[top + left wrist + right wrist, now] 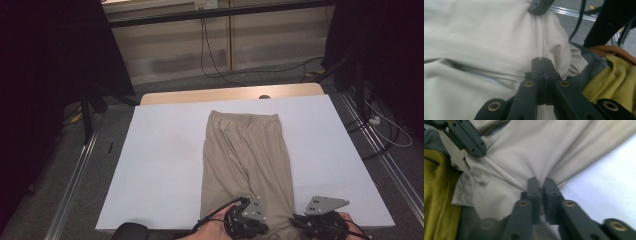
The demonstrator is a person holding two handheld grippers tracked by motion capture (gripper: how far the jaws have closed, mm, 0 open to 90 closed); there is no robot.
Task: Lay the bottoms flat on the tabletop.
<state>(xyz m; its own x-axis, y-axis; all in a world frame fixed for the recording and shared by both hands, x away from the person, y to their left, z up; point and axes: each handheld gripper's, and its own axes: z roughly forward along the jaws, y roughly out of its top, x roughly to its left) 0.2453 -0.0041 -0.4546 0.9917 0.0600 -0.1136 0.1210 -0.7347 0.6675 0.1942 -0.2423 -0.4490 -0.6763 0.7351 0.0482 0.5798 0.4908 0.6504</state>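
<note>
- Nearest the high camera, at the bottom edge: two hands, each carrying a gripper with a grey three-cornered plate on top. Left gripper (246, 220) sits over the near end of the beige trousers (246, 155); right gripper (322, 222) is just beside it, at the trousers' near right edge.
- Trousers lie lengthwise on the white table cover (160, 165), waistband at the far end, leg ends at the near edge by the hands. Cloth fairly flat over most of its length, bunched at the near end.
- Bare wood of the table (200, 95) shows as a strip beyond the cover's far edge.
- Left gripper view: left gripper (541, 60) has its jaws pressed together, tips meeting with no gap, nipping a fold of the trousers (486, 32) right at the tip. Cloth puckers toward that point.
- Same view, right side: yellow-green fabric (614, 77), with a grey garment (589, 67) between it and the trousers.
- Right gripper view: right gripper (540, 182) has its jaws nearly together, a narrow slit between them, pinching gathered trouser cloth (536, 152); creases fan out from the tips.
- Same view, upper left: the other gripper's dark jaw (466, 137) lies against the same cloth. White cover (604, 185) shows at right.
</note>
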